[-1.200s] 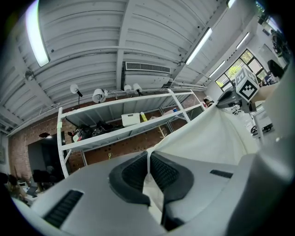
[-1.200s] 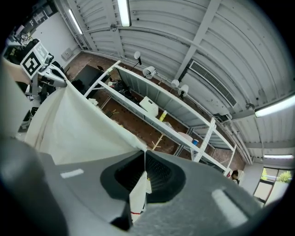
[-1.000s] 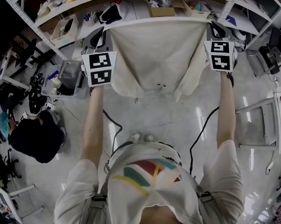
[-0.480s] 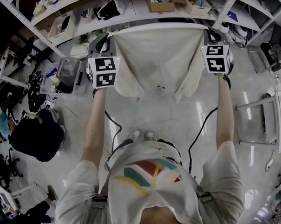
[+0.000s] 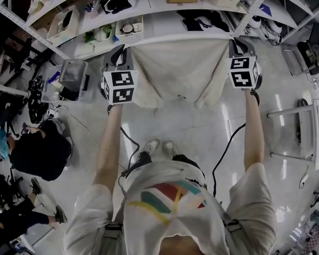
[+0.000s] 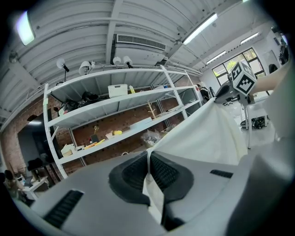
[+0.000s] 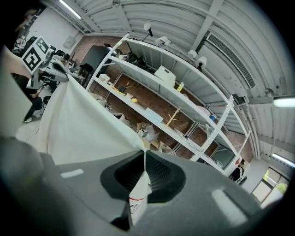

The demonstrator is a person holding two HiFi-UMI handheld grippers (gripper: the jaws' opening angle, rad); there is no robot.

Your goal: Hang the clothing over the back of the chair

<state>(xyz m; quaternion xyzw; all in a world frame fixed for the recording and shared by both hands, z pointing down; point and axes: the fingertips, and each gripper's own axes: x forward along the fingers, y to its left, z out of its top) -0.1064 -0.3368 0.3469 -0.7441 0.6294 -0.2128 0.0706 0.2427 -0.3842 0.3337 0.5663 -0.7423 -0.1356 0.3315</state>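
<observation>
Floor [image 5: 180, 123]: spreading pale and glossy under everything, throwing back streaks of ceiling light.
Shelving [image 5: 160, 21]: running along the far edge of the floor, carrying bins, boxes and dark bundles; rising behind the cloth in both gripper views as well.
Clothing [image 5: 180, 65]: hanging in the air as a cream sheet between the two tools, its top edge stretching taut and level in front of the shelving, its lower corners drooping clear of the floor.
Seated person [image 5: 36, 156]: sitting in dark clothes near the left edge of the floor.
Left tool [image 5: 125, 47]: pressing together on the left top corner of the clothing; in the left gripper view [image 6: 148, 154], pinching a fold of cream cloth between the dark ribbed pads [image 6: 168, 173], the cloth [image 6: 207, 133] sloping away towards the other tool.
Right tool [image 5: 233, 41]: pinching the right top corner in the same way; in the right gripper view [image 7: 144, 154], clamping the cloth [image 7: 78, 124] edge-on between its pads [image 7: 159, 173].
Cable [image 5: 229, 142]: trailing black below the right forearm.
Shoes [image 5: 160, 148]: standing on the floor just nearer than the hanging cloth.
Label [image 7: 136, 203]: sticking out white with red print just below the right tool's pads.
</observation>
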